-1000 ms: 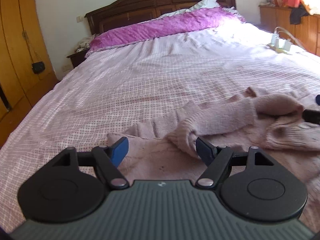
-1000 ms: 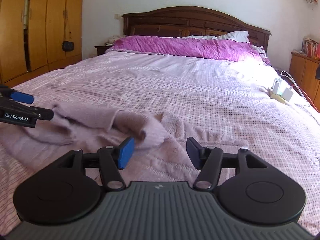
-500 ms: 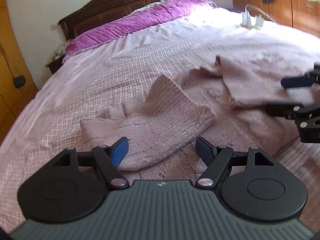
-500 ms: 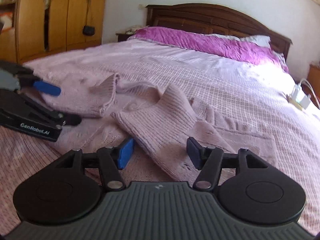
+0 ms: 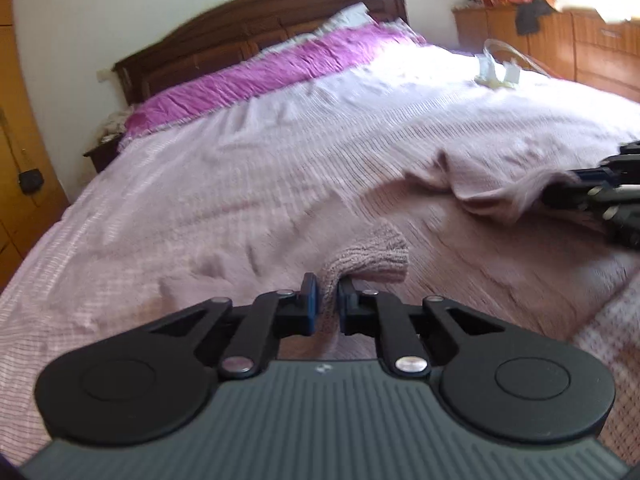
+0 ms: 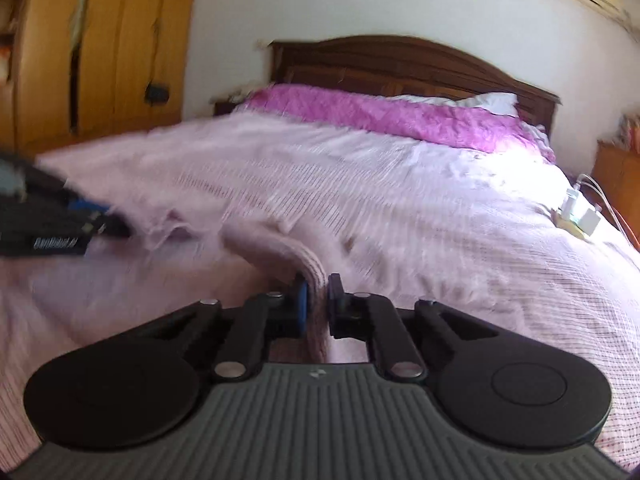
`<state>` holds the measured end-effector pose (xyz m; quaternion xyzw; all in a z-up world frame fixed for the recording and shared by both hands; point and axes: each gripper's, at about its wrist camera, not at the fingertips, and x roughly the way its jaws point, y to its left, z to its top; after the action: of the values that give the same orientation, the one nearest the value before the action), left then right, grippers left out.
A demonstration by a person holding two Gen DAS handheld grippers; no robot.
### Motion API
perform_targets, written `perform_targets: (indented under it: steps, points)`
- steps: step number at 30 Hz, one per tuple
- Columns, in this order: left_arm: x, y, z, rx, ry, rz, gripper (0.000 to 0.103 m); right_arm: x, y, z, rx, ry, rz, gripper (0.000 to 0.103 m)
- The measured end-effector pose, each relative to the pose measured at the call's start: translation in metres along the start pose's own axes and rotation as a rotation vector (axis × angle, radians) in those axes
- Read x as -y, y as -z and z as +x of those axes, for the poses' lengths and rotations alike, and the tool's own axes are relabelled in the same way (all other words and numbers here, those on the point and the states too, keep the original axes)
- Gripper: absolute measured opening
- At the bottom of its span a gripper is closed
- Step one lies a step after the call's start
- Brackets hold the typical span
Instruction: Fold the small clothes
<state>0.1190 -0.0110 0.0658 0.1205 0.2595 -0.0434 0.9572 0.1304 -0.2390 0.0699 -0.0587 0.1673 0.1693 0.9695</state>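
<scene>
Pink knit sweater [image 5: 472, 216] lies on bed [image 5: 240, 184], at the end far from the headboard [image 5: 224, 44]. L gripper [image 5: 325, 304] fingers clamped on a ribbed cuff/edge; R gripper [image 6: 315, 303] likewise pinching a fold. Judgement: lift both evenly w/ fabric taut, lay flat w/o bunching; frames blurred, so grip depth unclear.

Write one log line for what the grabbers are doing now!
left gripper: shut on sweater | right gripper: shut on sweater | bed
</scene>
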Motion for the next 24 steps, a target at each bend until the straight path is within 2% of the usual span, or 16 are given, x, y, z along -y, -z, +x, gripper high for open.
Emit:
perform_targets:
  steps: [3,5,9,14,17,21,23,24]
  points:
    - [-0.021,-0.01,0.001,0.023,-0.04,-0.04,0.013,0.03,-0.016,-0.002,0.028,0.03,0.082,0.009]
    - [-0.037,-0.015,0.007,0.029,-0.092,-0.073,0.013,0.05,-0.025,0.0,0.032,0.051,0.139,0.009]
    - [-0.07,-0.018,0.031,-0.007,-0.159,-0.144,0.012,0.084,-0.033,0.013,0.014,0.122,0.169,0.009]
    - [-0.098,-0.011,0.059,-0.064,-0.196,-0.206,0.013,0.114,-0.023,0.05,-0.094,0.155,0.123,0.009]
    - [-0.106,-0.003,0.071,-0.106,-0.187,-0.238,0.014,0.129,-0.015,0.077,-0.17,0.154,0.088,0.009]
    - [-0.105,0.003,0.075,-0.129,-0.192,-0.222,0.016,0.146,0.0,0.104,-0.25,0.222,0.03,0.01]
    - [-0.106,0.001,0.072,-0.14,-0.197,-0.233,0.02,0.154,0.003,0.106,-0.277,0.278,0.033,0.01]
    - [-0.107,-0.001,0.069,-0.143,-0.195,-0.244,0.027,0.159,0.003,0.103,-0.278,0.288,0.056,0.011]
